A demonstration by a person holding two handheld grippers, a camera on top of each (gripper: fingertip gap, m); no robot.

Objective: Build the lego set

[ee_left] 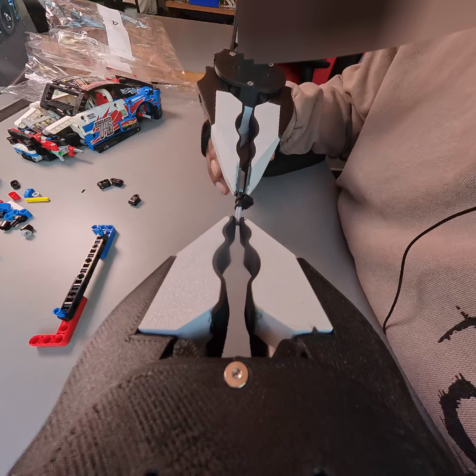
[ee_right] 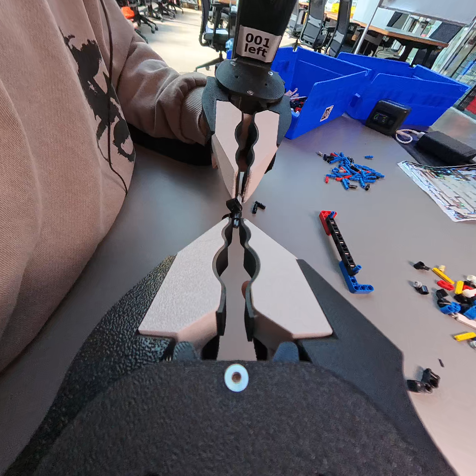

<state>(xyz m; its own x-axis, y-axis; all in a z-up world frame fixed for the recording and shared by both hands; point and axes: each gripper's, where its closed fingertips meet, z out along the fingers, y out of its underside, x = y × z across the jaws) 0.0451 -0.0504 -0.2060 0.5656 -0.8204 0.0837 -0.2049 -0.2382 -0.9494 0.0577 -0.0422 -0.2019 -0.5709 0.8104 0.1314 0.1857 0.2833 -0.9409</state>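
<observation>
Grippers meet tip to tip above the grey table, close in front of the person's beige sweatshirt. The left gripper is clamped on one end of a thin grey axle. The right gripper, seen opposite in the left wrist view, is closed on the axle's other end. A small black connector sits on the axle in the gap between the two sets of tips, touching those of the right gripper. In the right wrist view the right gripper pinches the dark end of the same assembly, with the connector just beyond its tips and the left gripper closed against it from the far side.

Left wrist view, left half: a partly built race car in blue, white and red stands at the far left, with clear plastic bags behind it. Nearer lies a black beam joined to a blue piece at its far end and a red L-piece at its near end. Loose small parts lie scattered at the left edge, well apart from the grippers.

Right wrist view, right half: the same beam lies on the table; a pile of blue pins lies farther off, with blue bins behind it and an instruction sheet at the right edge.
</observation>
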